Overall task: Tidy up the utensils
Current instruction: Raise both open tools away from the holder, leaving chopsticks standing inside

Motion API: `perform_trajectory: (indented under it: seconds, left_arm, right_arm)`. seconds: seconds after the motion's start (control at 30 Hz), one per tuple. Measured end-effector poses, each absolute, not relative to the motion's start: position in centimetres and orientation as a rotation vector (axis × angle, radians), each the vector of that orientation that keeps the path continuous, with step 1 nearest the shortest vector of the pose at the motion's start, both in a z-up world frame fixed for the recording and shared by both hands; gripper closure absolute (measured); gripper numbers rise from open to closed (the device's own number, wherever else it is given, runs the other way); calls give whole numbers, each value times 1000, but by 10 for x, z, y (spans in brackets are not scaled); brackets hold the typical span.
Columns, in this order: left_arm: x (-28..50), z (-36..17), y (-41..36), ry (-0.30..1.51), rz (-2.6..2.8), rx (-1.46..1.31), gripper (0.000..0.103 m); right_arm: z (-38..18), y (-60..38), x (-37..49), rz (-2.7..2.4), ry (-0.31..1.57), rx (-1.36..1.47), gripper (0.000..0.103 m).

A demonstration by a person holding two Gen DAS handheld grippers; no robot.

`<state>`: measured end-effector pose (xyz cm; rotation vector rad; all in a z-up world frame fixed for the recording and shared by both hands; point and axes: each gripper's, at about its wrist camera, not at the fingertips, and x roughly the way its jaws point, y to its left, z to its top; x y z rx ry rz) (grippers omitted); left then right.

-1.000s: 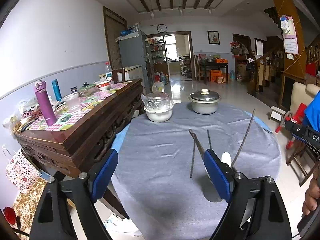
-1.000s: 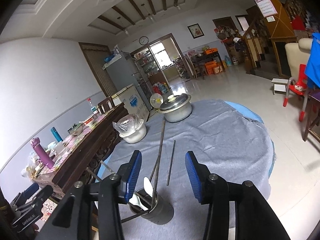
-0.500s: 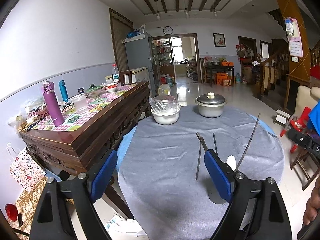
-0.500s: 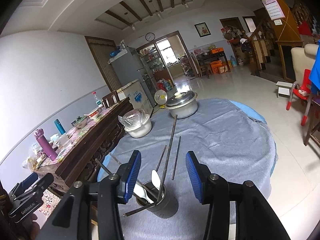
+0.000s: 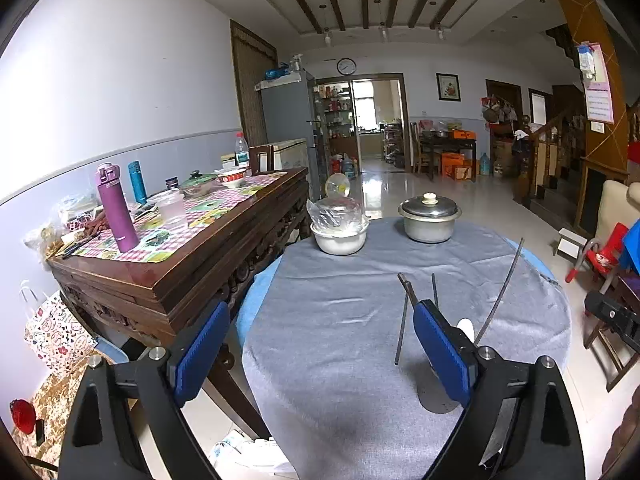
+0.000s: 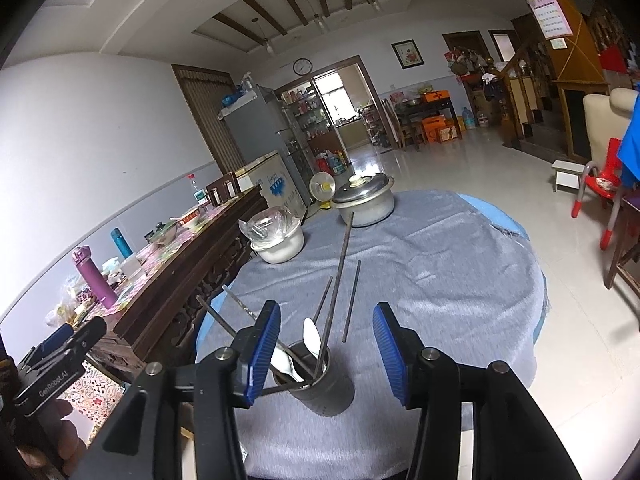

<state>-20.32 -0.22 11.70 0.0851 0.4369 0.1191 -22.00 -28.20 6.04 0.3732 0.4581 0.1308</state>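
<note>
Right wrist alone shows holder (image 6: 324, 384) with spoon (image 6: 311, 336).

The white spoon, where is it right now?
In the right wrist view, the white spoon stands in the holder between the open right gripper fingers, among chopsticks.

Both grippers hover level, jaws spread wide with nothing between them: the left gripper (image 5: 320, 354) pointing forward, the right gripper (image 6: 326, 346) angled slightly downward.
</note>
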Motion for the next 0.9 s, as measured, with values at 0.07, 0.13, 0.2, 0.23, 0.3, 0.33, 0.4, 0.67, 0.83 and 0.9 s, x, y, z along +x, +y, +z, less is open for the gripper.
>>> perform_trajectory:
  seconds: [0.07,0.13,0.2,0.23,0.3,0.33,0.4,0.67,0.83,0.9]
  left_arm:
    - [-204,116,-3,437,120,90,9]
    - [-204,115,-4,436,120,95,8]
    - [-204,113,-5,438,119,96,8]
    - [-204,112,-5,439,119,95,8]
    - [-203,110,-6,444,118,96,8]
    - [-203,108,-6,446,119,99,8]
    - [-203,106,-7,452,121,102,8]
    - [-198,91,-11,499,119,118,8]
    - [-197,85,-11,510,119,120,8]
    - [-197,83,-11,516,120,118,8]
  right_arm:
    - [59,-285,-222,129,460,379,51]
    - [58,-285,-222,127,459,382,51]
    - [56,-286,-222,124,460,386,51]
    - [55,-286,-221,123,463,386,51]
    - [52,-286,-220,123,470,389,51]
    - [51,-286,-220,122,472,389,51]
    - [47,-285,-219,122,481,391,51]
    - [33,-283,-212,117,518,405,51]
    - [32,-284,-211,113,520,406,51]
    - [30,-283,-210,113,525,411,51]
